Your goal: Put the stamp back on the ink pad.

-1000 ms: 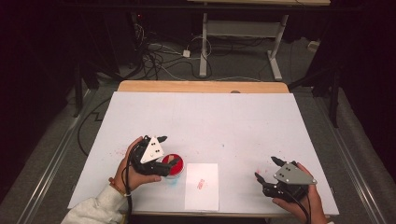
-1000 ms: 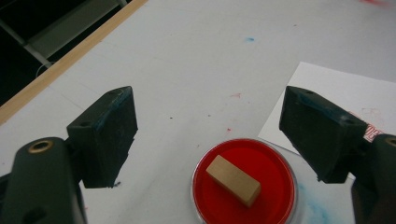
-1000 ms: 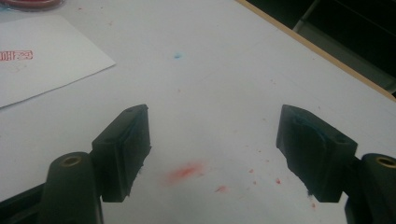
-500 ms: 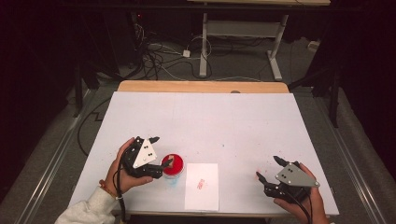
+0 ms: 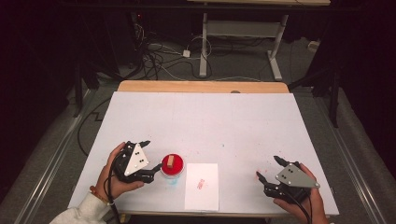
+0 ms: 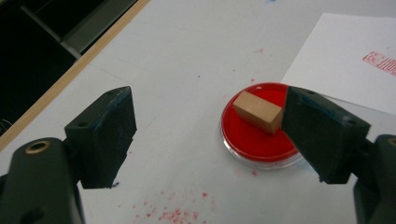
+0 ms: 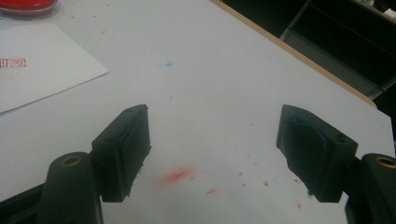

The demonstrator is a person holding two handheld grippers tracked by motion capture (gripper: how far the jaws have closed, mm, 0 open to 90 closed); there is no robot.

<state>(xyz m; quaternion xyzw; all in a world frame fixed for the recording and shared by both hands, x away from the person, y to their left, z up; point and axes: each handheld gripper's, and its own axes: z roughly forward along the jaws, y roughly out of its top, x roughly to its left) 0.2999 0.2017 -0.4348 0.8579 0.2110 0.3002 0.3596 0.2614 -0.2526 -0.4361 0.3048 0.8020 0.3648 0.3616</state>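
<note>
A small wooden stamp block [image 5: 171, 161] rests in a round red ink pad [image 5: 173, 169] near the table's front left. In the left gripper view the block [image 6: 258, 112] lies on the red pad [image 6: 252, 140], just in front of the right-hand jaw. My left gripper [image 5: 153, 155] is open, just left of the pad and holding nothing; its jaws [image 6: 210, 126] stand wide apart. A white paper sheet [image 5: 201, 185] with a red stamp print [image 5: 201, 183] lies right of the pad. My right gripper [image 5: 267, 167] is open and empty over bare table at the front right.
The white table top [image 5: 205, 121] carries red ink specks [image 7: 180, 175] near the right gripper and a wooden strip [image 5: 201, 87] along its far edge. The paper's corner [image 7: 42, 65] and the ink pad's rim [image 7: 25, 5] appear far off in the right gripper view. Beyond the table, cables lie on the dark floor.
My left gripper has drawn back to the left off the ink pad, so the wooden block now shows standing free in it. The right gripper has barely moved.
</note>
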